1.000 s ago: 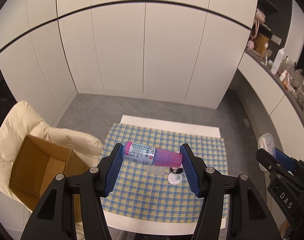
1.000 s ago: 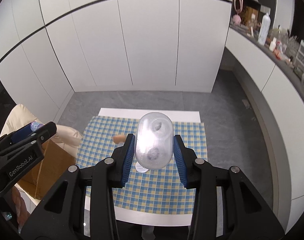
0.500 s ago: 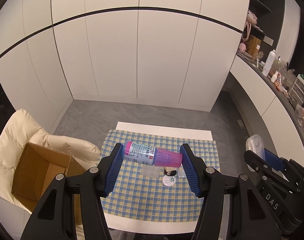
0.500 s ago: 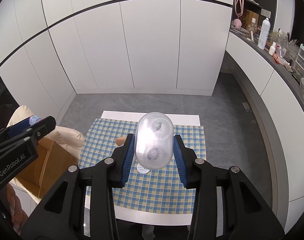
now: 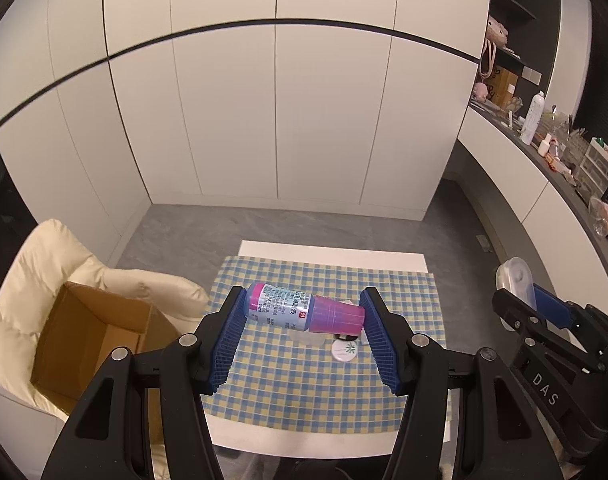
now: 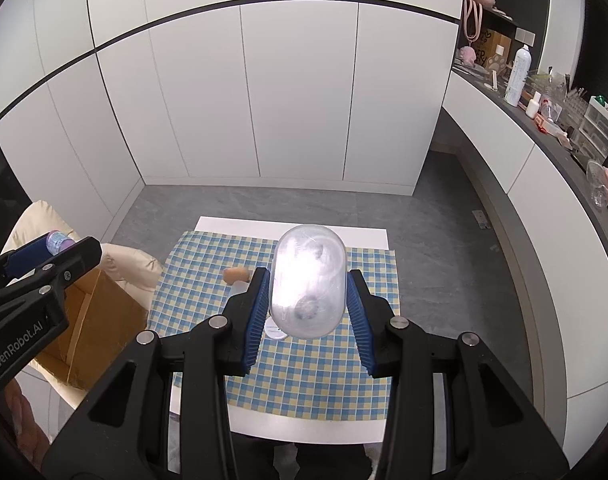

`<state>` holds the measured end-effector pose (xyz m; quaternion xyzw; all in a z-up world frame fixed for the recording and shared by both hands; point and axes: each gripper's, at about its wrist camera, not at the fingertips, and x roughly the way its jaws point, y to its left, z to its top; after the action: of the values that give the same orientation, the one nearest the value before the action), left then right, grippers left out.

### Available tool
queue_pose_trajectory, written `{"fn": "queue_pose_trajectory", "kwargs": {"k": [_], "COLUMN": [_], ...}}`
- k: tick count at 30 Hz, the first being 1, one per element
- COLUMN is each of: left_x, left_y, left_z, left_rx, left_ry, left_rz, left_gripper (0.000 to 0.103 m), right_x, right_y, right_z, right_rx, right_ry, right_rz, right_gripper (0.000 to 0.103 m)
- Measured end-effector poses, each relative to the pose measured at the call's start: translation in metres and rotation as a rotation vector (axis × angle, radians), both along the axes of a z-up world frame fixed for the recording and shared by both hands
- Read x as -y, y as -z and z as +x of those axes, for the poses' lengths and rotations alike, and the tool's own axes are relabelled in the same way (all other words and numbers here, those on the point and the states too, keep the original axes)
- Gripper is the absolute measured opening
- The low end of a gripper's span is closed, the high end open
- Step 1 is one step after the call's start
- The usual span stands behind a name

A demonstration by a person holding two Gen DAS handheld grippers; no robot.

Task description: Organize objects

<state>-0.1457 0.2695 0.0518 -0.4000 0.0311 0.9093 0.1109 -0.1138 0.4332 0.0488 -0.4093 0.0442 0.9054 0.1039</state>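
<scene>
My left gripper is shut on a small pink bottle with a blue label, held sideways high above the checked tablecloth. My right gripper is shut on a clear oval plastic case, also held high above the table; that case also shows in the left wrist view. A round white lid with a green print and a clear small container lie on the cloth below. A tan cork-like piece lies on the cloth's left part.
An open cardboard box sits on a cream padded chair left of the table. White cabinets stand behind. A dark counter with bottles and clutter runs along the right. Grey floor surrounds the white table.
Both grippers have risen and pulled back with their objects, so the table looks smaller and farther below. Their grips have not changed.
</scene>
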Motion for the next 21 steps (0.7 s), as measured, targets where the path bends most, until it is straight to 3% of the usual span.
{"fn": "queue_pose_trajectory", "kwargs": {"k": [9, 16, 21], "left_x": [0.018, 0.031, 0.039], "left_y": [0.011, 0.009, 0.006], "left_z": [0.036, 0.070, 0.099], "left_rx": [0.005, -0.007, -0.059], "left_ry": [-0.001, 0.013, -0.004], "left_rz": [-0.002, -0.001, -0.039], "left_gripper": [0.058, 0.058, 0.058], "right_x": [0.022, 0.028, 0.034], "right_y": [0.005, 0.009, 0.012], "right_z": [0.033, 0.074, 0.102], "right_rx": [-0.001, -0.013, -0.018], "right_ry": [-0.029, -0.040, -0.035], "right_rz": [0.016, -0.032, -0.027], "right_gripper": [0.040, 0.040, 0.040]}}
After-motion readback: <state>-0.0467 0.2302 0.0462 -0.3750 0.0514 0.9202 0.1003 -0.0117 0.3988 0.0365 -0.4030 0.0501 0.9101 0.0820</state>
